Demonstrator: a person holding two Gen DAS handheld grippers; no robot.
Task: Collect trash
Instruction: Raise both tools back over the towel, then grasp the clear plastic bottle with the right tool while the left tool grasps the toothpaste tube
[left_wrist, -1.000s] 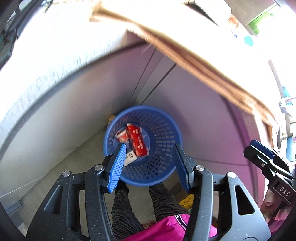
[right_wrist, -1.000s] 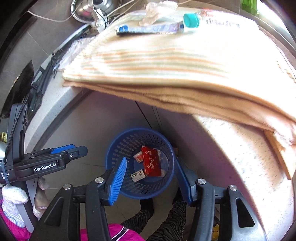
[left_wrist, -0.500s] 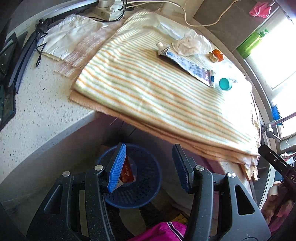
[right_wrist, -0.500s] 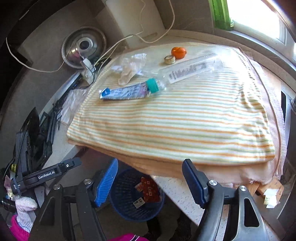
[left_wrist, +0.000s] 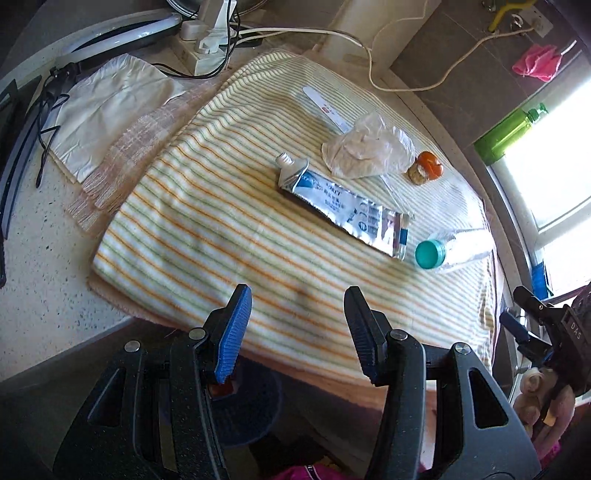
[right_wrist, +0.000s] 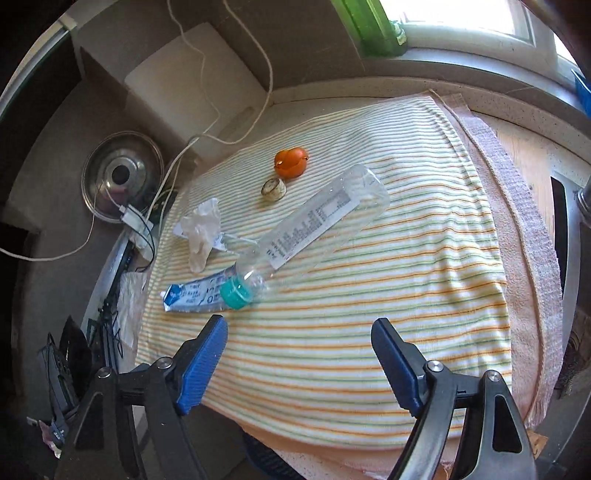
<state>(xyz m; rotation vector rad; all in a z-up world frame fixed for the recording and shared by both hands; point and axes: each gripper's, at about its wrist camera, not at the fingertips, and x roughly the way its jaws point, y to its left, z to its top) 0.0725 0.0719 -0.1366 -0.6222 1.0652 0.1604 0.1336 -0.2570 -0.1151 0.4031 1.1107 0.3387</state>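
Note:
Trash lies on a striped towel (left_wrist: 229, 221) on the counter: a squeezed toothpaste tube (left_wrist: 343, 201) (right_wrist: 195, 293), a clear bottle (left_wrist: 454, 247) (right_wrist: 321, 221) with a teal cap, crumpled plastic wrap (left_wrist: 369, 147) (right_wrist: 201, 232), an orange piece (left_wrist: 428, 168) (right_wrist: 291, 162) and a small round lid (right_wrist: 273, 189). My left gripper (left_wrist: 295, 306) is open over the towel's near edge, holding nothing. The jaws of my right gripper (right_wrist: 299, 332) are opening, also with nothing between them. The blue basket (left_wrist: 251, 413) sits low under the counter edge, mostly hidden.
A power strip (left_wrist: 201, 48) with cables, a white cloth (left_wrist: 107, 107) and a metal lid (right_wrist: 122, 177) crowd the far left of the counter. A green bottle (left_wrist: 506, 136) stands by the window. A white strip (left_wrist: 325, 107) lies on the towel's far side.
Both grippers rose from just above the basket on the floor to over the countertop. The towel and its trash came into full view. The right jaws spread wider.

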